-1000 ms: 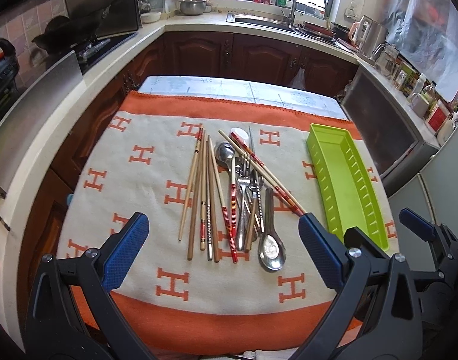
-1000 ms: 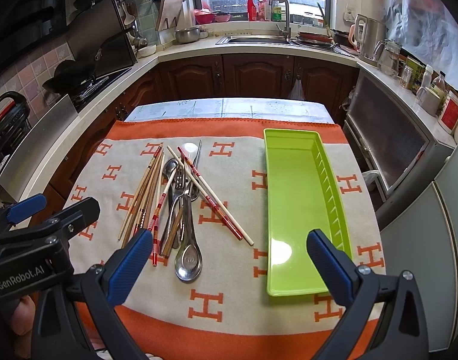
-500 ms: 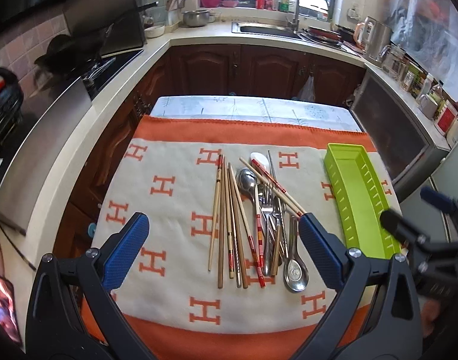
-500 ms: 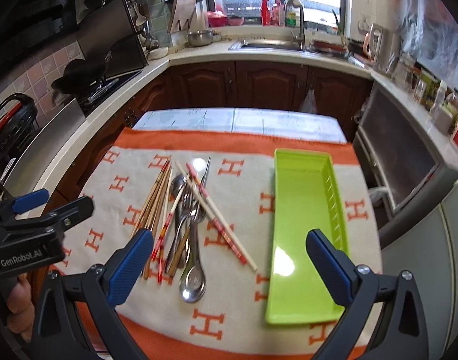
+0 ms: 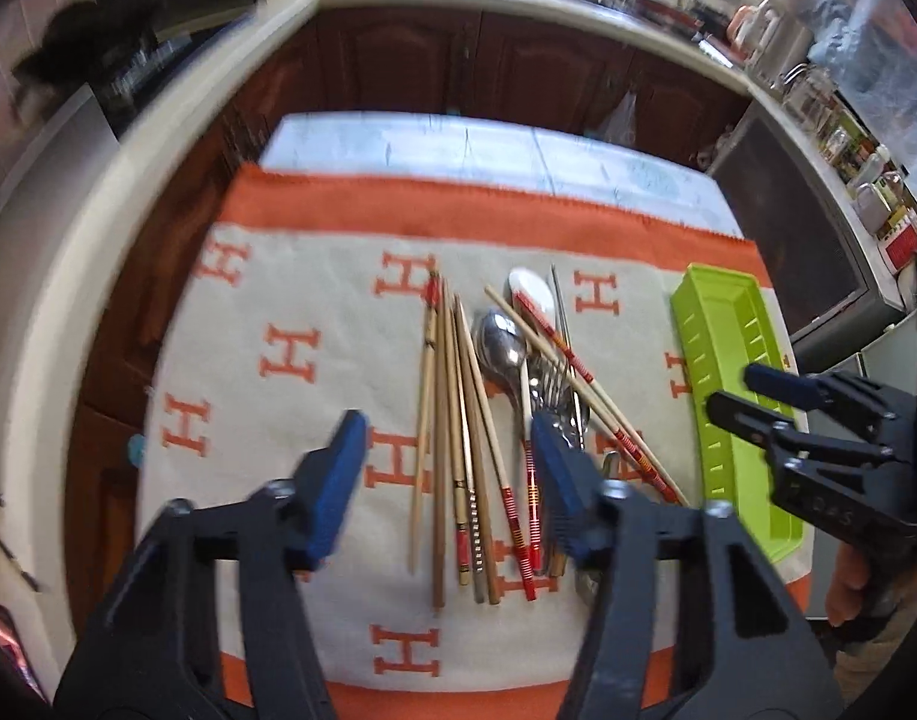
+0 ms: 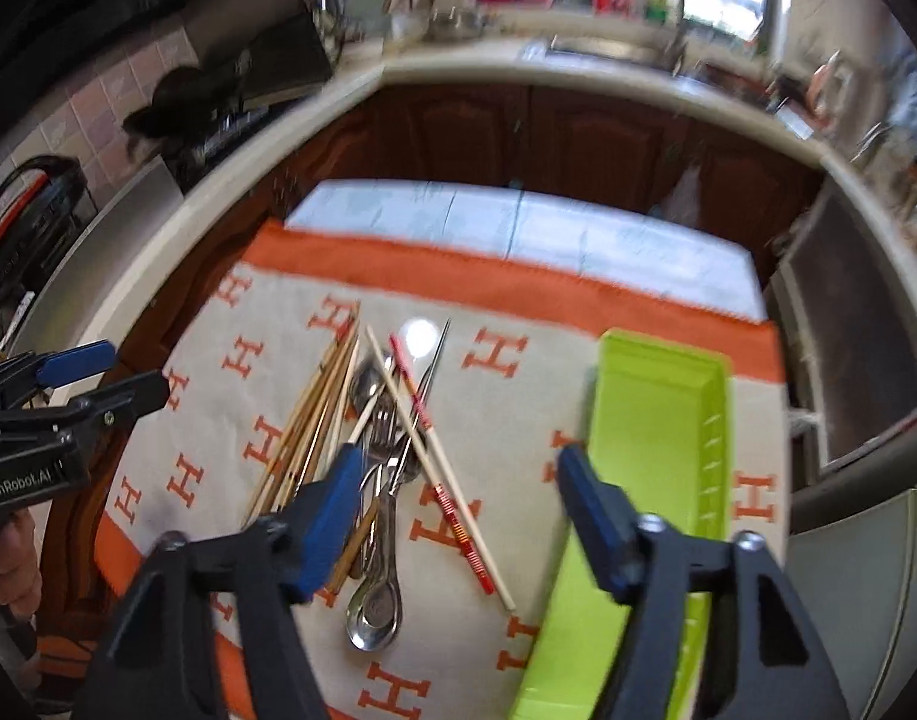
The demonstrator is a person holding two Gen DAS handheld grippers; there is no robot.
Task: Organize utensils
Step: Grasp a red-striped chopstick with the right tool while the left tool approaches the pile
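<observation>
A pile of utensils lies on the orange-and-cream cloth: wooden chopsticks (image 5: 452, 420), metal spoons (image 5: 503, 348), forks and a white spoon (image 5: 530, 288). The same pile shows in the right wrist view, with chopsticks (image 6: 314, 420) and a metal spoon (image 6: 374, 606). A lime-green tray (image 5: 722, 372) lies to the pile's right; it also shows in the right wrist view (image 6: 656, 432). My left gripper (image 5: 449, 468) is open above the near ends of the chopsticks. My right gripper (image 6: 458, 498) is open above the cloth between the pile and the tray. Both are empty.
The cloth (image 5: 290, 300) covers a small table with a bare pale strip (image 5: 458, 144) at the far end. Dark wooden cabinets and a curved counter (image 5: 518, 0) surround it. A grey appliance (image 5: 806, 228) stands to the right.
Both grippers have moved forward and down toward the table, and their jaws have narrowed but stay open. The view is blurred from motion. The utensils and tray have not moved.
</observation>
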